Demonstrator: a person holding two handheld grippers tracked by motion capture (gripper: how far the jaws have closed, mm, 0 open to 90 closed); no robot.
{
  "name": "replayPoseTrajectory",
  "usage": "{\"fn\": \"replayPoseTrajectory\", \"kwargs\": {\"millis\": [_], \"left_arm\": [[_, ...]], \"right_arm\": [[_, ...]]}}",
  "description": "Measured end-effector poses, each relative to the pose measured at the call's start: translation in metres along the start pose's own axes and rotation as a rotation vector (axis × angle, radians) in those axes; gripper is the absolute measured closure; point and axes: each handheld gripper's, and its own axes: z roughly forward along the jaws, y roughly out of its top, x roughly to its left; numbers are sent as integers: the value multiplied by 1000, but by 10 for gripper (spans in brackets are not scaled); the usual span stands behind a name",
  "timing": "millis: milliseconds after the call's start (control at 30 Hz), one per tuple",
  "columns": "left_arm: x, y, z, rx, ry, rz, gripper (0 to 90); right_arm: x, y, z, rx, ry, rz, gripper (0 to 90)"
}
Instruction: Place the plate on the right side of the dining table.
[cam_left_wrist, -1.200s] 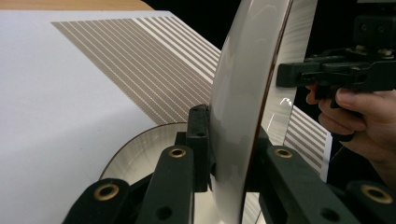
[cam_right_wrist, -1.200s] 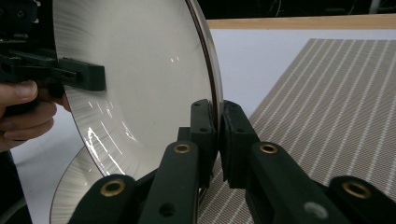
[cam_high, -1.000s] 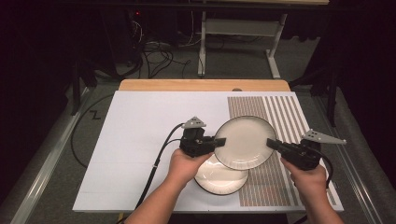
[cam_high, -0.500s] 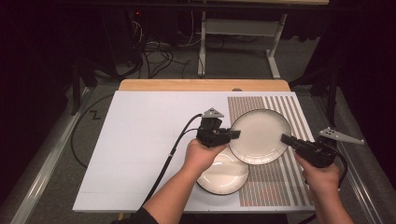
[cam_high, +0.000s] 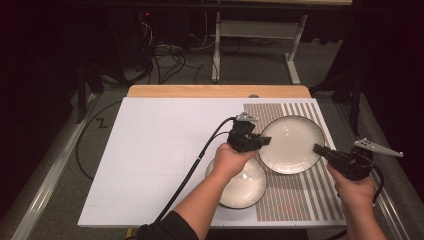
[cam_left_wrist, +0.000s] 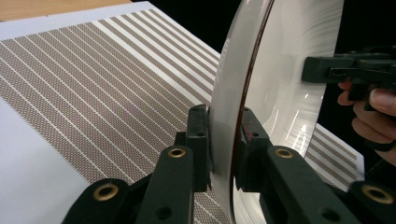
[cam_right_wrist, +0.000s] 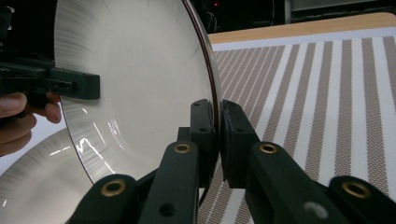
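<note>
A white plate (cam_high: 292, 144) with a dark rim hangs above the striped mat, held from both sides. My left gripper (cam_high: 264, 141) is shut on its left rim, and in the left gripper view the plate's edge (cam_left_wrist: 224, 116) sits between the jaws. My right gripper (cam_high: 319, 149) is shut on the right rim, and the plate (cam_right_wrist: 140, 79) shows clamped in the right gripper view. A second white plate (cam_high: 242, 184) lies flat on the table under my left hand.
A brown-and-white striped mat (cam_high: 300, 200) covers the right part of the white table top (cam_high: 160, 150). A wooden strip (cam_high: 215, 91) runs along the far edge. Cables and a metal stand lie on the dark floor beyond.
Both grippers have carried the held plate to the right and a little farther away, off the lower plate and over the striped mat.
</note>
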Motion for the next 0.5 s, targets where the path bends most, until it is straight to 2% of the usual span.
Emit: {"fn": "replayPoseTrajectory", "kwargs": {"millis": [133,433,500], "left_arm": [[3,-2,12,13,6,-22,773],[8,-9,31,47,23,-22,764],[8,-10,35,48,23,-32,762]], "right_arm": [[-7,-3,1,15,-14,4,871],[-20,-14,6,50,-41,8,868],[-21,-15,7,53,-50,9,868]]}}
